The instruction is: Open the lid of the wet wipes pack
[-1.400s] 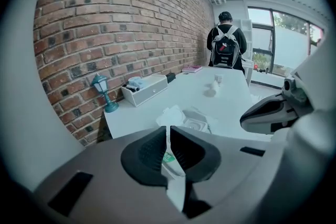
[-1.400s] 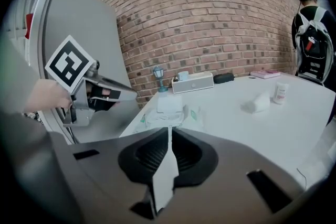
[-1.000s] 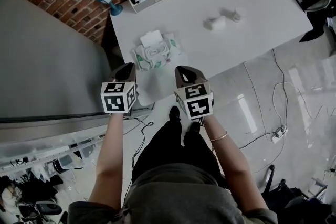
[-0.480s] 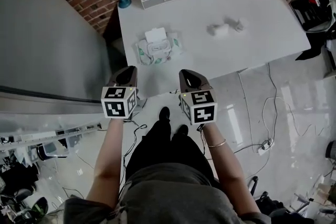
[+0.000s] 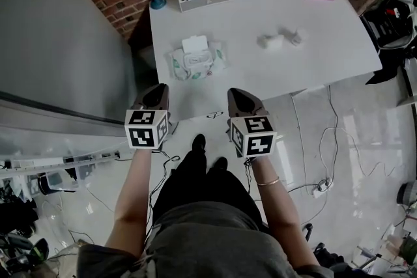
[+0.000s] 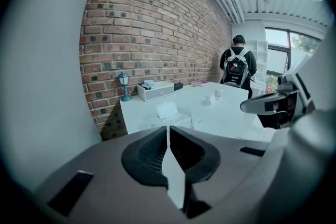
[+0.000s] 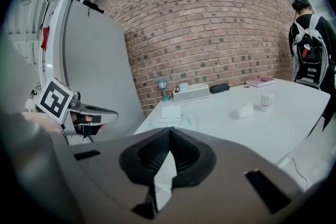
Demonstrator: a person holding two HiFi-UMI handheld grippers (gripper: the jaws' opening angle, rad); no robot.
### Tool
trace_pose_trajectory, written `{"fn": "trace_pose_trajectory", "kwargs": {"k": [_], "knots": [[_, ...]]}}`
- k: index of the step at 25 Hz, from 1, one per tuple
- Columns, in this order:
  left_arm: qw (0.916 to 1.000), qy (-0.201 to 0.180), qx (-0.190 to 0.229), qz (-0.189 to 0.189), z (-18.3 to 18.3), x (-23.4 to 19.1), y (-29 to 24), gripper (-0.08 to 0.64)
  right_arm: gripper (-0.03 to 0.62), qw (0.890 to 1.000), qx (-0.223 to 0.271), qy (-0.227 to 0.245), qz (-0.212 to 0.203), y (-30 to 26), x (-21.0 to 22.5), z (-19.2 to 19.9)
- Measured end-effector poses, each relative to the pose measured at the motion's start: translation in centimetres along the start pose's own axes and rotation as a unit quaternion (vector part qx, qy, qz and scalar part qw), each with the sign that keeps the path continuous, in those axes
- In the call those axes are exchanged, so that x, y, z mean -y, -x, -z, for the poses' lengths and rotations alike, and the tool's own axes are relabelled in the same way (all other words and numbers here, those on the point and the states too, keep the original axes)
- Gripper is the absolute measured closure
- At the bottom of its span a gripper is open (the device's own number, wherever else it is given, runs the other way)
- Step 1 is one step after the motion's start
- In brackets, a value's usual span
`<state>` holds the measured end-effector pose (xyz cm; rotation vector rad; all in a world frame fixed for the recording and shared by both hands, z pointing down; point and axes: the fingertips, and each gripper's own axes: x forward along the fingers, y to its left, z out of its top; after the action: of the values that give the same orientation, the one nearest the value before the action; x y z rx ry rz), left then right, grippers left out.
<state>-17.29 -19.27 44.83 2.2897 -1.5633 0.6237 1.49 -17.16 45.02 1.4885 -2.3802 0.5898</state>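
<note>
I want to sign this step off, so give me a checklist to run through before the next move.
1. Lid of the wet wipes pack flipped up: ok, it appears raised at the pack's far side.
2. Left gripper empty: ok, jaws together on nothing.
3. Right gripper empty: ok, jaws together on nothing.
4. Grippers clear of the pack: ok, both are held short of it.
5. Pack lying on the table, apart from other items: ok.
6. Wipe exposed in the opening: cannot tell.
</note>
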Motion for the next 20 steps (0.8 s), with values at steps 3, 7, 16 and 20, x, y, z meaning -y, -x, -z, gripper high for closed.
{"fn": "trace_pose_trajectory", "kwargs": {"k": [3, 7, 16, 20], "knots": [[1.0, 0.004, 0.003, -0.001, 0.0, 0.0, 0.1, 0.526, 0.589, 1.0, -0.003, -0.007, 0.001, 0.1, 0.2, 0.3], [0.9999, 0.01, 0.007, 0.002, 0.1, 0.1, 0.3, 0.526, 0.589, 1.0, -0.009, -0.004, 0.005, 0.4, 0.3, 0.7], [0.9999, 0.014, 0.009, 0.004, 0.5, -0.3, 0.4, 0.526, 0.589, 1.0, -0.019, 0.0, 0.006, 0.1, 0.0, 1.1], [0.9998, 0.015, 0.007, 0.007, 0.6, -0.4, 0.3, 0.526, 0.589, 1.0, -0.024, -0.002, 0.004, -0.3, -0.2, 1.3]]}}
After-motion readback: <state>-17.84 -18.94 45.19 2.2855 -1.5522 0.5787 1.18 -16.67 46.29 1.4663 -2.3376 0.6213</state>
